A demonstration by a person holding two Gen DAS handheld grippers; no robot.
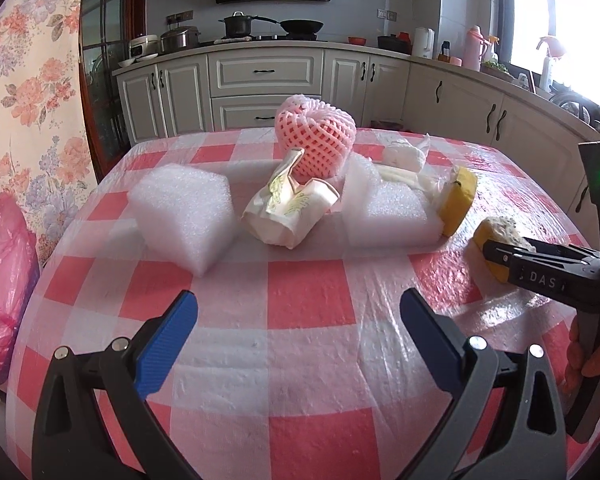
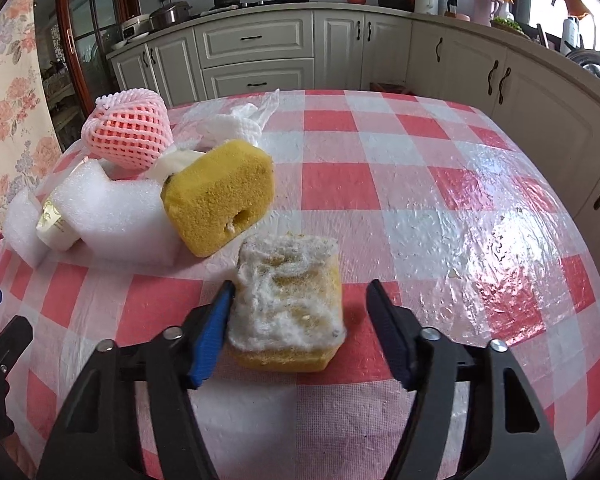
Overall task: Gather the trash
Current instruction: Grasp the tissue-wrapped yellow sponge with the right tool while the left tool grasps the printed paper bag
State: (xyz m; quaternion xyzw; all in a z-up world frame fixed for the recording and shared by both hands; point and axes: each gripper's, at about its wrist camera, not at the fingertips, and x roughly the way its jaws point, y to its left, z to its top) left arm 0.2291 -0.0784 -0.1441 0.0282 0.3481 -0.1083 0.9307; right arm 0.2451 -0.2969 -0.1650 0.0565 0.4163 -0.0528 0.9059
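Note:
A worn yellow sponge with a frayed white top (image 2: 288,308) lies on the checked tablecloth (image 2: 420,200) between the jaws of my right gripper (image 2: 300,286). The left pad is against the sponge's side and the right pad stands clear of it, so the gripper is open. In the left wrist view that same gripper (image 1: 500,254) reaches in from the right at the sponge (image 1: 496,226). My left gripper (image 1: 299,300) is open over bare cloth. Beyond lie a second yellow sponge (image 2: 220,192), two white foam blocks (image 1: 182,216) (image 1: 388,216), a crumpled paper wrapper (image 1: 288,212) and a pink foam net (image 1: 316,136).
A white foam net with thin plastic (image 2: 236,126) sits behind the sponges. A pink plastic bag (image 1: 0,280) hangs off the table's left side by a floral curtain. Kitchen cabinets and a counter stand beyond the table's far edge.

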